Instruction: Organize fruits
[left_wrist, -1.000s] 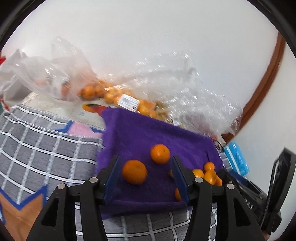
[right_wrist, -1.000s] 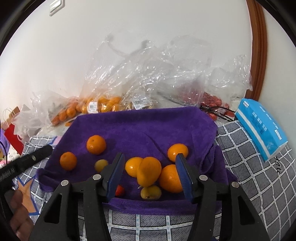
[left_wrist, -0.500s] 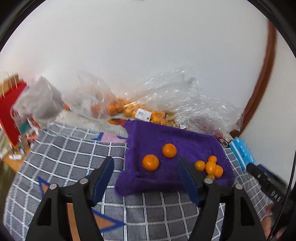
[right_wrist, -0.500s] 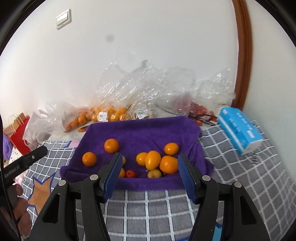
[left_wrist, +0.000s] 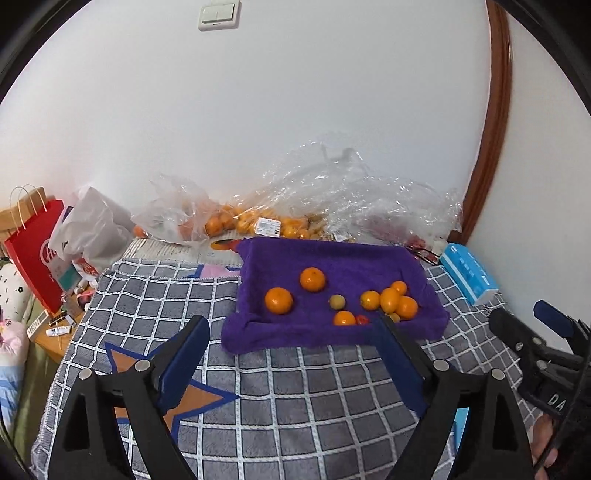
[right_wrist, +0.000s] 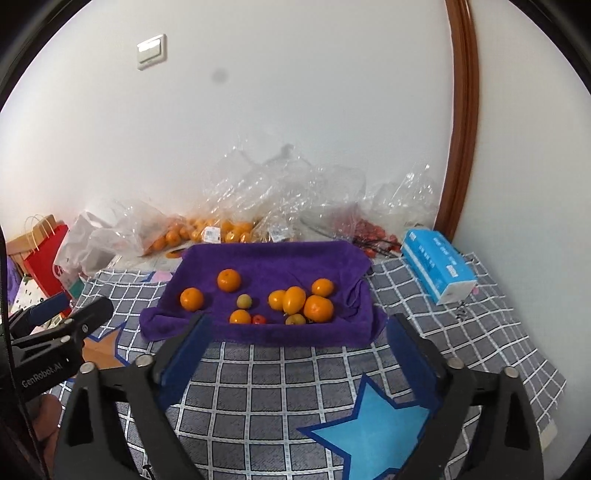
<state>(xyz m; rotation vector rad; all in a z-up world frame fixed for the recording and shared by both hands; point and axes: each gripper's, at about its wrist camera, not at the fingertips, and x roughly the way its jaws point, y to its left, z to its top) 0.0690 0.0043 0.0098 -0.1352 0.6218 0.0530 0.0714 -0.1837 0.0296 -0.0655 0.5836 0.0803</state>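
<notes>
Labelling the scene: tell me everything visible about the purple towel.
The purple towel is plush, terry-looking cloth, spread on the grey checked blanket and seemingly draped over something tray-like, its edges raised into a soft rim with folds at the right corner. Oranges, a red fruit and small yellow-green fruit lie in its hollow. Clear plastic bags sit right behind it. Neither gripper touches it.

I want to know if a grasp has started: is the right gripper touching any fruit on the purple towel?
Apart. In the right wrist view the right gripper stands open and empty over the checked blanket, short of the purple towel; the fruits lie beyond its fingertips.
</notes>
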